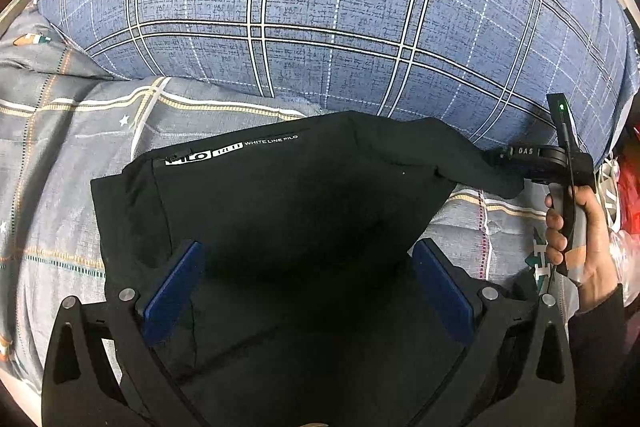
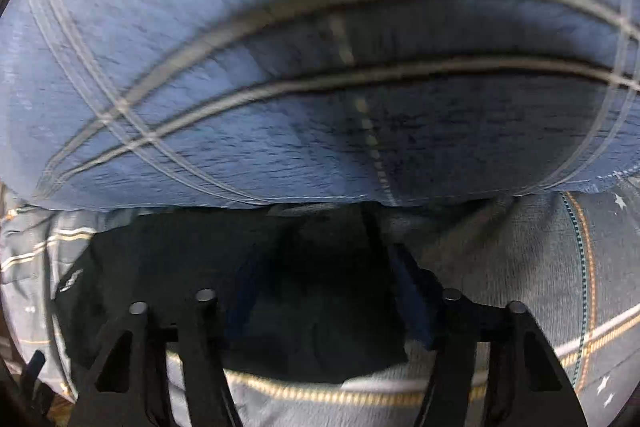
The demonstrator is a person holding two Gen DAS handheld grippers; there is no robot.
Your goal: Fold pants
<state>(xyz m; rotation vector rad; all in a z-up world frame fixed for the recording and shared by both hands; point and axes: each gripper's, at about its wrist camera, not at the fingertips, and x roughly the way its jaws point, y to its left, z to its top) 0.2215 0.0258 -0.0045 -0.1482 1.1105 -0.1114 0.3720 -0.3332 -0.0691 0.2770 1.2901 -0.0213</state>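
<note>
My left gripper (image 1: 308,283) hangs low over the black pants (image 1: 280,195), its jaws spread wide with the two blue pads (image 1: 176,287) well apart and dark cloth lying between them; I cannot see either pad pinching the fabric. The pants lie folded on the grey checked bed cover (image 1: 60,155), with a white printed label (image 1: 204,155) near their far left corner. Just beyond them rises a big blue plaid pillow (image 1: 320,7), its near edge touching the far edge of the pants.

At the far right corner of the pants I see my right gripper (image 1: 516,157) from the side, held in the person's hand (image 1: 580,239), its tip meeting a corner of the cloth that is pulled out to the right. From that gripper's own camera the picture is blurred: the right gripper (image 2: 324,267) has black fabric (image 2: 200,267) between its fingers, which stand partly apart, but I cannot tell whether they have hold of the cloth. The pillow (image 2: 280,67) fills the far part of that view, with the bed cover (image 2: 520,267) at the right.
</note>
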